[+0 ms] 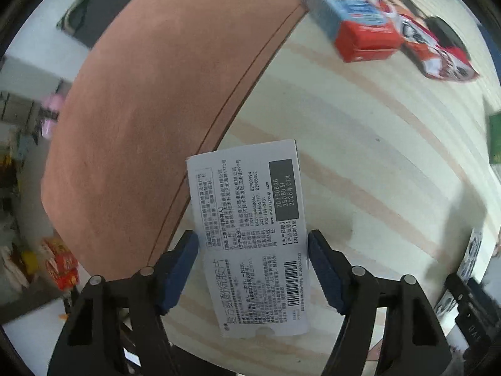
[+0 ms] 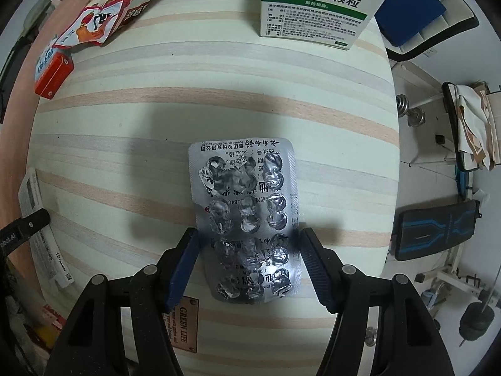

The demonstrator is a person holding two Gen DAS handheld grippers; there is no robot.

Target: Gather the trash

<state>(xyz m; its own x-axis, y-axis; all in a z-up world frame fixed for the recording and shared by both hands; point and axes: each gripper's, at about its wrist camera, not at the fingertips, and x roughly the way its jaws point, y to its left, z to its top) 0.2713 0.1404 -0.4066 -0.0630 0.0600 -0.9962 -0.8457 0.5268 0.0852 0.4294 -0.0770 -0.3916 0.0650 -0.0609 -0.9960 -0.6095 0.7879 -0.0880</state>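
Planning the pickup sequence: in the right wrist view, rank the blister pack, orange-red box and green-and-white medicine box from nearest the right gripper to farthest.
1. Blister pack: between the right gripper's fingers.
2. Orange-red box: far left.
3. Green-and-white medicine box: top, at the striped table's far edge.

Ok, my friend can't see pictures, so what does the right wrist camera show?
A used silver foil pill sheet with popped bubbles sits between the black right tongs, whose blue pads touch its edges. It lies over a cream cloth with pink stripes. A white and green medicine box stands at the far edge, and a red snack bag lies far left.
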